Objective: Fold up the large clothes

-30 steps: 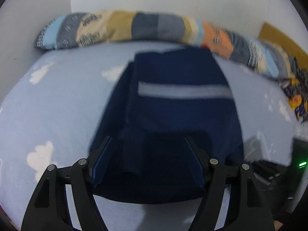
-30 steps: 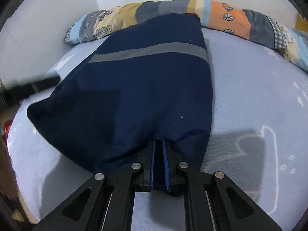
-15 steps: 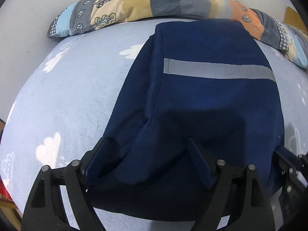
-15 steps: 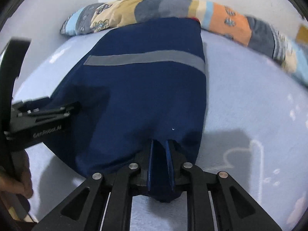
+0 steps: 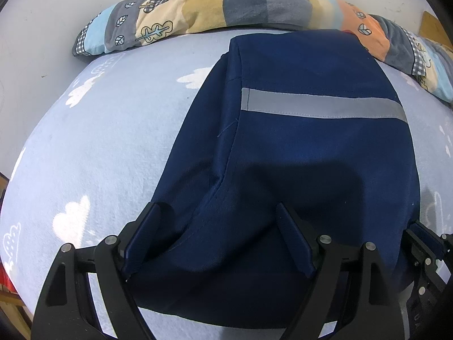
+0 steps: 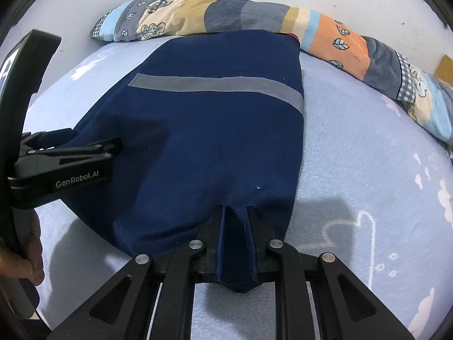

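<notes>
Pale blue cloud-print bed sheet under white walls, with a patchwork bolster along the far edge and open sheet on both sides. Folded navy garment at the middle, long axis from near edge to bolster, grey stripe crosswise. Left gripper wide apart astride the near hem, having just opened; right gripper narrowly parted, cloth bunched between, pinch uncertain.

Left claw spread wide, just opened; right claw narrowly parted, just loosened.
</notes>
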A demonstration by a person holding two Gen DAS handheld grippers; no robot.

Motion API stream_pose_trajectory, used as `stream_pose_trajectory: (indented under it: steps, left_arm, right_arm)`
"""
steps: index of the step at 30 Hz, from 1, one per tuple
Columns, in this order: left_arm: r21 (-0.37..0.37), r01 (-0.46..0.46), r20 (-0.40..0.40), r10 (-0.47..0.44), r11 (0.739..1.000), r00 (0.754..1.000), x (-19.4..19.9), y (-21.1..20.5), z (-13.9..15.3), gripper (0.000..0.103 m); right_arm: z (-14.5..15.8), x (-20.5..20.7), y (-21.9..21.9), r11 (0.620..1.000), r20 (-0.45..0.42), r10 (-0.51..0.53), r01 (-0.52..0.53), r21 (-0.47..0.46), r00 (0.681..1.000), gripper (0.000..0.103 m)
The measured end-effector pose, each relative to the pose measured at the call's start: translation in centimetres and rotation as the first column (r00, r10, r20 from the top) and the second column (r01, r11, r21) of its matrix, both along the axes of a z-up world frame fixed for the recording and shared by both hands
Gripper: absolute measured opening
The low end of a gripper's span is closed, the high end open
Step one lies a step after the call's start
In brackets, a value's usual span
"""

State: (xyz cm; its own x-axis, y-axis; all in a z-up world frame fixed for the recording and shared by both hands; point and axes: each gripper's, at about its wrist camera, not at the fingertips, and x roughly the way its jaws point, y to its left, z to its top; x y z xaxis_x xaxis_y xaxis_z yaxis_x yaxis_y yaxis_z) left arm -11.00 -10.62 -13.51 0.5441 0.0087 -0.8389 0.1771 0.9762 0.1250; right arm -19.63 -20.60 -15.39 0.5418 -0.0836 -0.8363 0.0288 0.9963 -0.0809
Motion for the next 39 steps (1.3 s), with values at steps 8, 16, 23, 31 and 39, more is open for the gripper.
stream_pose_trajectory:
  steps: [8, 16, 23, 31, 39]
  left_arm:
    - [0.0, 0.001, -0.001, -0.001, 1.0, 1.0, 0.0, -0.1, 0.0, 0.084]
    - [0.002, 0.001, -0.001, -0.001, 1.0, 1.0, 0.0, -0.1, -0.1, 0.084]
    - [-0.004, 0.0, -0.004, 0.0, 1.0, 1.0, 0.1, 0.1, 0.0, 0.084]
    - [0.01, -0.023, 0.103, 0.021, 1.0, 0.994, 1.1, 1.3, 1.6, 0.084]
    - [-0.15, -0.107, -0.084, 0.095, 0.983, 0.992, 3.6, 4.7, -0.7, 0.095]
  right_arm:
    - [0.0, -0.1, 0.2, 1.0, 0.001, 0.0, 0.0, -0.011, 1.0, 0.017]
    - [-0.1, -0.2, 0.3, 1.0, 0.001, 0.001, -0.001, -0.018, 1.0, 0.017]
    - [-0.1, -0.3, 0.4, 1.0, 0.003, 0.004, -0.004, -0.028, 1.0, 0.017]
    - [1.6, -0.5, -1.0, 0.997, 0.036, -0.032, 0.029, 0.065, 0.999, 0.019]
    - [2.1, 0.0, -4.1, 0.979, 0.069, -0.089, 0.074, 0.192, 0.994, 0.028]
